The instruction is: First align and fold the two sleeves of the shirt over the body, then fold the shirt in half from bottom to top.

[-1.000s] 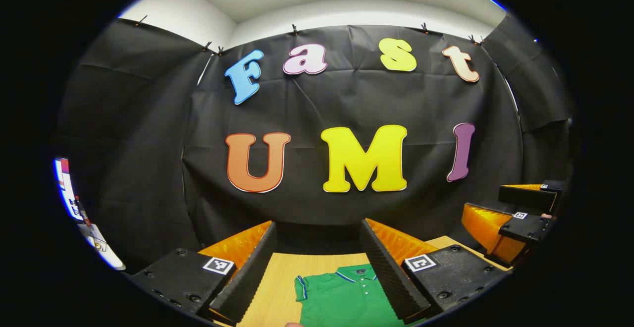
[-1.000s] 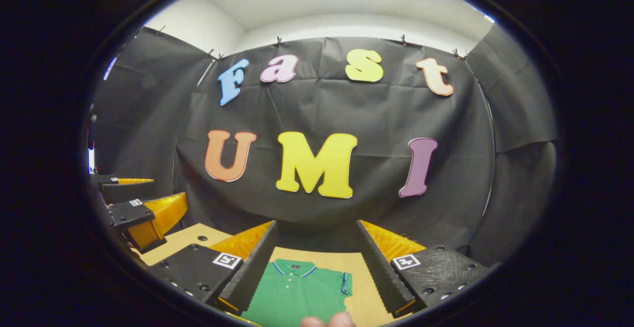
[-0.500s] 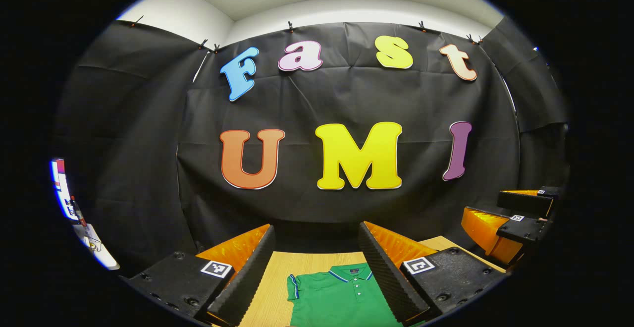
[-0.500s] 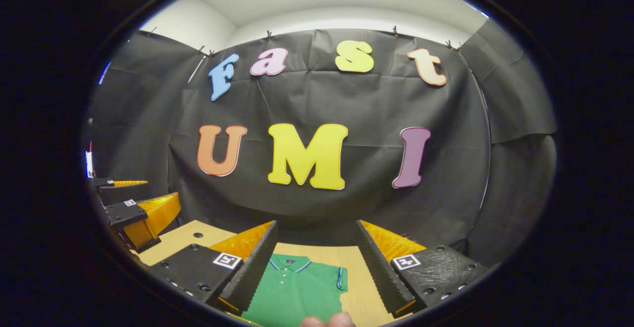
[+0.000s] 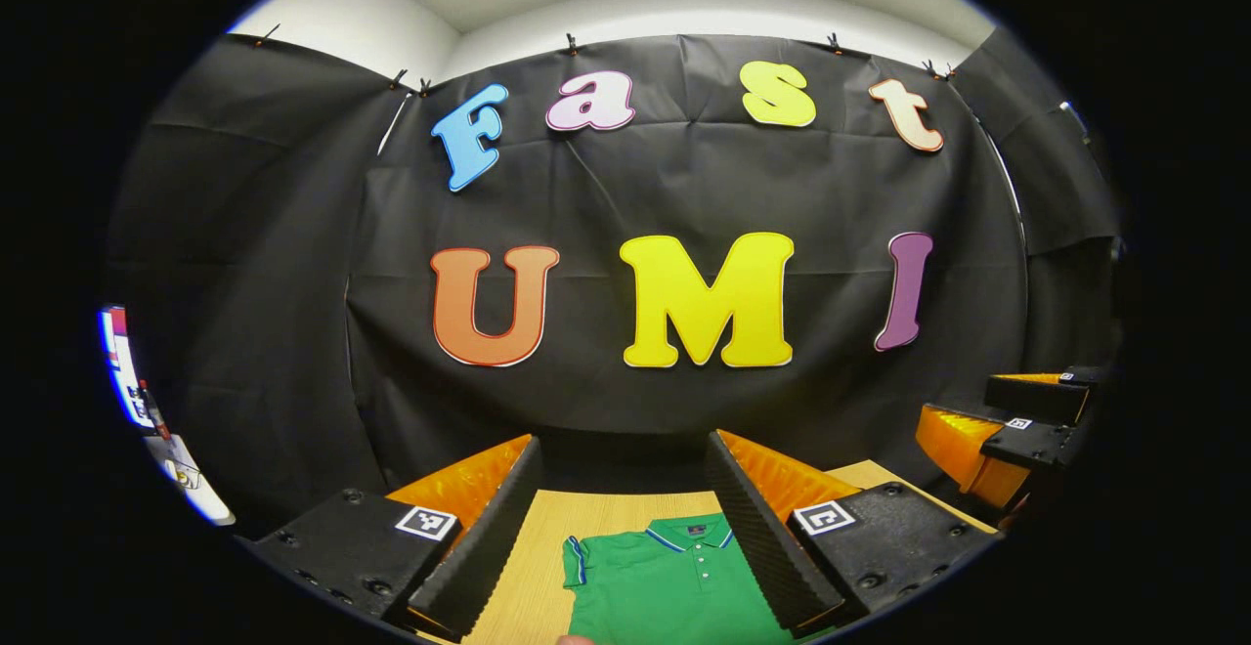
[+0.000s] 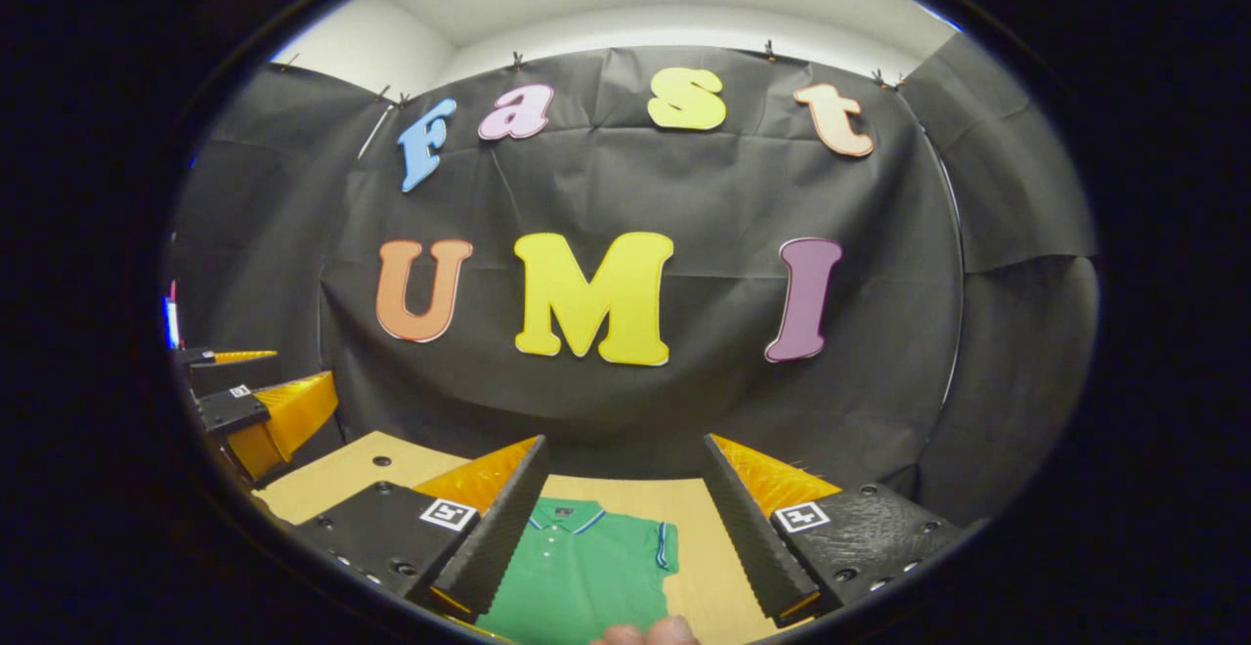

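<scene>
A green polo shirt (image 5: 665, 586) with blue-and-white trim lies flat on the wooden table (image 5: 533, 567), collar toward the far wall. Its lower part runs out of view. My left gripper (image 5: 624, 445) hangs open above it, and the shirt's left shoulder and collar show between the fingers. In the right gripper view the shirt (image 6: 577, 577) shows its collar and right short sleeve between the open fingers of my right gripper (image 6: 625, 442). Each gripper also shows in the other's view, open and held level: the right gripper (image 5: 977, 410) at the right and the left gripper (image 6: 293, 371) at the left.
The black cloth wall stands close behind the table's far edge. Bare wood of the table (image 6: 342, 474) runs left of the shirt. A person's fingertip (image 6: 645, 633) pokes in at the bottom edge. Something bright stands at the far left (image 5: 127, 371).
Both grippers have tipped down slightly, so the wall slid up in both views and a little more shirt shows. The shirt has not moved. Both grippers stay open.
</scene>
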Motion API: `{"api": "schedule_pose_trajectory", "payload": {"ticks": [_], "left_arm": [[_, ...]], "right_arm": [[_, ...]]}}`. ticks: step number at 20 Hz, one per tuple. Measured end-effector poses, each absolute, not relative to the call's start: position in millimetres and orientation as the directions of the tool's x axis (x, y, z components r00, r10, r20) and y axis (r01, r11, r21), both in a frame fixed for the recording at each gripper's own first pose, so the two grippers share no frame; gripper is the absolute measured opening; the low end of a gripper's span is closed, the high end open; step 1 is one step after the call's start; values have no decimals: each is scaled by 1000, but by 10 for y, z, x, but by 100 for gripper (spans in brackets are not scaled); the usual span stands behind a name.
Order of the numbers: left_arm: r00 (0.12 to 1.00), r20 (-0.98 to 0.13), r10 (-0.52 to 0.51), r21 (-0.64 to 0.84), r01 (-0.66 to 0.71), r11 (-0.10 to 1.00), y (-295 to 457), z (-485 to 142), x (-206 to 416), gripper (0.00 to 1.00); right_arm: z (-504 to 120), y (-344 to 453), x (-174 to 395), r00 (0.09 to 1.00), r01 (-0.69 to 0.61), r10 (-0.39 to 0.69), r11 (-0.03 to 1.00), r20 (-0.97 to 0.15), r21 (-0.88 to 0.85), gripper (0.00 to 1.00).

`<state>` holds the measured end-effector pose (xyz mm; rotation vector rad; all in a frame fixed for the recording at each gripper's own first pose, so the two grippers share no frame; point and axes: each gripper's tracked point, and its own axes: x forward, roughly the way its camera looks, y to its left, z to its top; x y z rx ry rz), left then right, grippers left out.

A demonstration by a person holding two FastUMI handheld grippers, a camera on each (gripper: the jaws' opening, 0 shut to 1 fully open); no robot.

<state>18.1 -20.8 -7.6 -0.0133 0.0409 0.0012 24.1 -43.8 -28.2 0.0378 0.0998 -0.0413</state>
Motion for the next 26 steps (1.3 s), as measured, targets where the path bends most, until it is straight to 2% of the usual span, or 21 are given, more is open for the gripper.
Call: {"api": "schedule_pose_trajectory", "payload": {"ticks": [5, 11, 15, 19, 26], "left_arm": [[999, -41, 5, -9, -5, 1000, -230, -90, 279, 100], [998, -54, 31, -5, -31, 1000, -193, -89, 391, 100], [996, -63, 61, 3, -61, 998, -125, -107, 482, 100], [992, -92, 89, 3, -89, 996, -32, -213, 561, 100], [978, -153, 144, 40, -140, 989, 106, -491, 689, 100]], "right_arm": [[-688, -558, 430, 976, 40, -35, 999, -215, 21, 95], [-1530, -726, 817, 917, 35, -31, 999, -398, 4, 95], [-2181, -791, 1150, 849, 32, -10, 999, -529, 33, 95], [-2950, -862, 1477, 742, 46, -5, 998, -670, 44, 96], [-3868, -1022, 2043, 634, 33, -13, 999, -774, 11, 95]]}}
